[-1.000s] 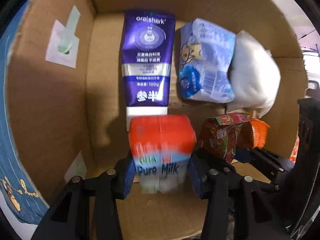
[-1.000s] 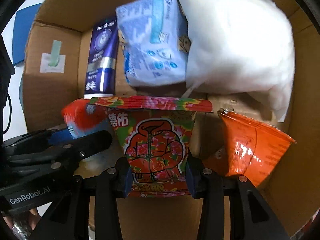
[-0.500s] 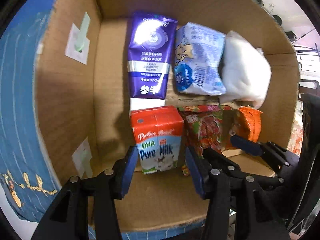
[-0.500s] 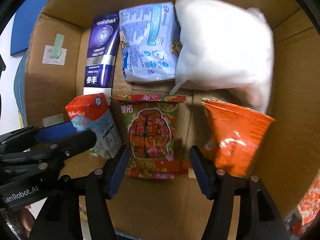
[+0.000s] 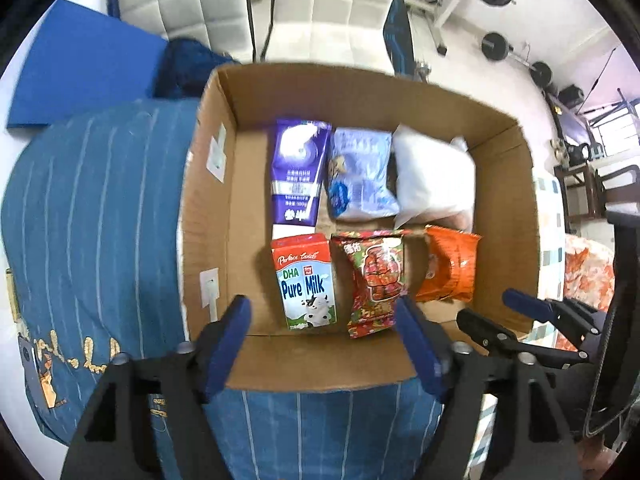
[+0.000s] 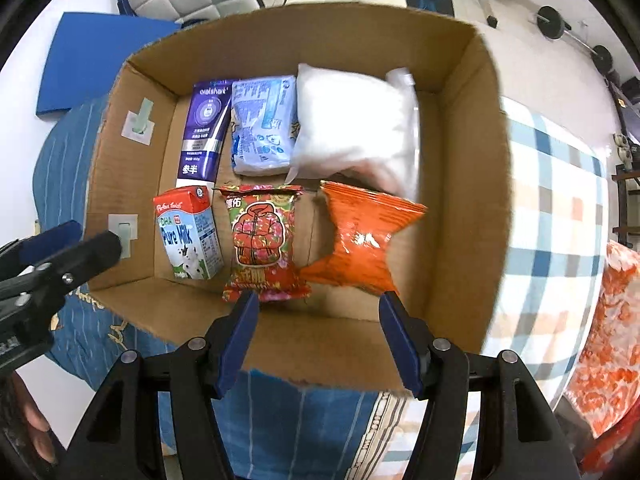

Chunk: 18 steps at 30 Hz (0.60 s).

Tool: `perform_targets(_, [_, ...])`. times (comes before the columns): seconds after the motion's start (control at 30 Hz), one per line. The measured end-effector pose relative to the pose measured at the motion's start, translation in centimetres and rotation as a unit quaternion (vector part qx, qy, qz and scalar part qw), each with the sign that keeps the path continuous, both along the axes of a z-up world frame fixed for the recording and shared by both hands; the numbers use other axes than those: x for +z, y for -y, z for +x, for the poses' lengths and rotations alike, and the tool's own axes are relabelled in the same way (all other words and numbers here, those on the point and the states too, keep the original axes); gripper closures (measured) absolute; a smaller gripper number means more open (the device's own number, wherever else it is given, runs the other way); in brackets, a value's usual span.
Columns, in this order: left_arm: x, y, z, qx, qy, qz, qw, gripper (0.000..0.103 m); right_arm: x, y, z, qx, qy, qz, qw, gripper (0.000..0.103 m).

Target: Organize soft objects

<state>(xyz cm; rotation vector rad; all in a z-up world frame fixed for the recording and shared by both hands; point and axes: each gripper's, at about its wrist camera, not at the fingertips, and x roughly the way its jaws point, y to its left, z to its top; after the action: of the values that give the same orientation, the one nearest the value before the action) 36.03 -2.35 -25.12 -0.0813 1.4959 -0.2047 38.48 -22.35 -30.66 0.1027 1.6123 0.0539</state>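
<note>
Six soft items lie in two rows inside the cardboard box [image 6: 460, 184], which we see from above, resting on a blue striped cover [image 5: 88, 216]. Biggest among them is the white pillow pack [image 6: 356, 128] at the far right of the back row, its edge hanging over the orange snack bag [image 6: 362, 240] in front of it. Beside the white pack sits the pale blue tissue pack [image 6: 262, 124], and left of that the purple toothpaste tube [image 6: 206, 128], cap end toward us. In the front row, the red floral packet [image 6: 262, 244] lies between the orange bag and the Pure Milk carton [image 6: 188, 232], which sits just below the tube's white cap.

We hold both grippers above the near wall of the box, touching nothing. Our left gripper [image 5: 324, 344] has its blue pads spread wide with nothing between them; our right gripper [image 6: 318, 340] is likewise wide apart and empty.
</note>
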Motion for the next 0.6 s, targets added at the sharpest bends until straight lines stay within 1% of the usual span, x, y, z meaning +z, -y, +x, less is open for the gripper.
perform_targets(0.03, [0.3,-0.1,-0.1,0.002,0.008,0.002,1.0,0.015,1.2,-0.2,-0.1,-0.002,0.003,-0.001,1.0,0.038])
perform_targets(0.07, [0.4,-0.1,0.1,0.004,0.015,0.004,0.9999,0.011,1.7,0.1,-0.5,-0.005,0.008,-0.003,1.0,0.037])
perform_targets(0.1, [0.9,0.0,-0.2,0.005,0.025,0.007,0.9996,0.01,2.1,0.3,-0.8,-0.009,0.013,-0.004,1.0,0.035])
perform_targets(0.17, [1.5,0.0,-0.4,0.008,0.04,0.015,0.9991,0.007,3.4,1.1,-1.3,-0.016,0.022,-0.008,1.0,0.021])
perform_targets(0.2, [1.9,0.0,-0.5,0.008,0.047,0.018,0.9987,0.005,3.6,1.3,-1.5,-0.018,0.028,-0.013,0.999,0.018])
perform_targets(0.27, [1.9,0.3,-0.7,0.009,0.052,0.03,0.9981,0.0,3.9,1.4,-2.0,-0.021,0.036,-0.018,0.999,0.007])
perform_targets(0.33, [2.2,0.3,-1.0,0.011,0.062,0.037,0.9973,0.0,4.2,1.7,-2.3,-0.028,0.045,-0.02,0.998,0.004])
perform_targets(0.4, [2.5,0.2,-1.5,0.014,0.068,0.042,0.9967,0.0,4.5,2.1,-2.6,-0.034,0.051,-0.024,0.998,0.004])
perform_targets(0.43, [2.5,0.2,-1.6,0.015,0.069,0.042,0.9966,0.0,4.6,2.3,-2.7,-0.039,0.054,-0.026,0.997,0.0])
perform_targets(0.6, [2.3,0.5,-2.4,0.016,0.076,0.051,0.9957,0.0,4.8,3.4,-3.2,-0.059,0.063,-0.031,0.996,0.0])
